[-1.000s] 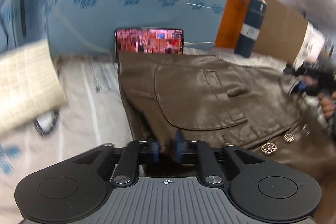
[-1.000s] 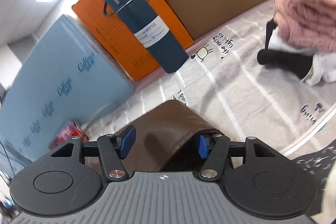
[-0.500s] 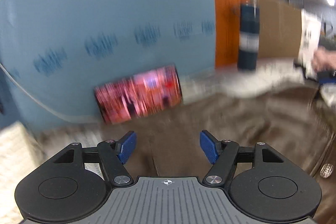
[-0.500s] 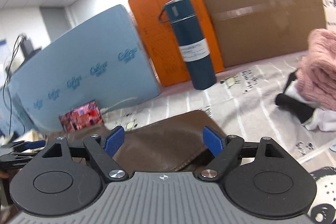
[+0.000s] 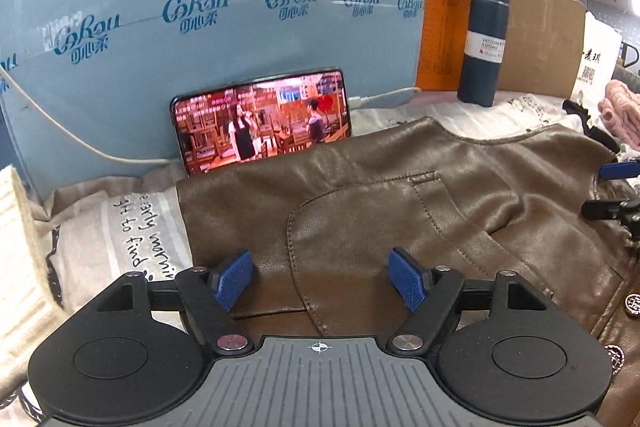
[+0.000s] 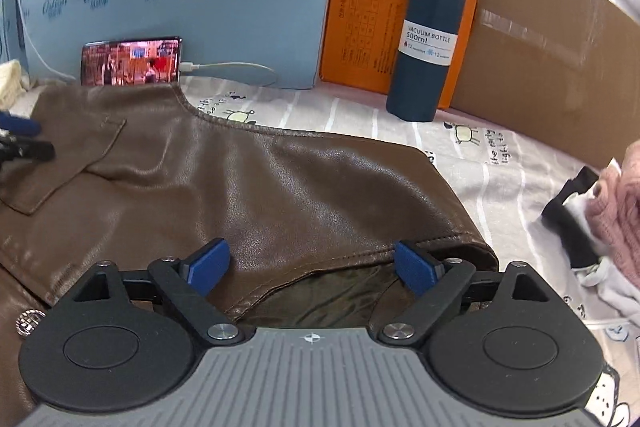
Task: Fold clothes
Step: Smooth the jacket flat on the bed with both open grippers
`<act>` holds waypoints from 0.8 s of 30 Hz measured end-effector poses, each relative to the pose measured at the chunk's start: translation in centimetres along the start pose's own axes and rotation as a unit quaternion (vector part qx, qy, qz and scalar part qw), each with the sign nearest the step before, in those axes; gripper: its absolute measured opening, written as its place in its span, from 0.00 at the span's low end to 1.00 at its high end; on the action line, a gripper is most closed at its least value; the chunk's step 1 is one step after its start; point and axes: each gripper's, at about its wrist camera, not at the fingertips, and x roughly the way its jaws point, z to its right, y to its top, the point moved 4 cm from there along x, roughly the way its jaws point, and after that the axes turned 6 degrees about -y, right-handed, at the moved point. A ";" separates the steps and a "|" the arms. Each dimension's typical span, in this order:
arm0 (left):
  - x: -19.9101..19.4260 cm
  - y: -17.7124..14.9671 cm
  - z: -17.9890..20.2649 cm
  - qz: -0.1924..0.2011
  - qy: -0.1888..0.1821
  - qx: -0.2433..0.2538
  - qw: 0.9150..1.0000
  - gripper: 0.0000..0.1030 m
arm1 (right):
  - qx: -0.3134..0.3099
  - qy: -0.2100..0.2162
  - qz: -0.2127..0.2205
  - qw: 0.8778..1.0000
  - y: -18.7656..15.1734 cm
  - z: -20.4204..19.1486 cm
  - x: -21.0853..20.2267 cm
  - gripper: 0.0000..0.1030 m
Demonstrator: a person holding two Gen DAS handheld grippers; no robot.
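A brown leather jacket [image 5: 400, 195] [image 6: 248, 187] lies flat on a printed bedsheet, pocket side up, with metal buttons at its near edge. My left gripper [image 5: 322, 279] hovers over the jacket's left end; its jaws are opening and the blue pads touch nothing. Over the jacket's right end, where the dark lining shows at the hem, my right gripper [image 6: 310, 269] has its jaws opening too, and no pad presses on the leather. Each gripper's fingertips also show at the other view's edge.
A phone [image 5: 262, 125] playing video leans on a blue foam board [image 5: 200, 7]. A dark blue vacuum bottle [image 6: 426, 31] stands before orange and cardboard panels. Pink knitwear and black-white clothes [image 6: 600, 211] lie on the right, a cream knit [image 5: 20, 259] on the left.
Both grippers have let go of the jacket and spread their jaws wide. The right view has rolled back to level. The jacket now lies flat on the sheet.
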 end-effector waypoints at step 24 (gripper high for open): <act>-22.3 -8.8 10.9 0.189 0.009 0.191 0.963 1.00 | -0.103 0.062 0.201 0.972 -5.5 -0.8 -15.7 1.00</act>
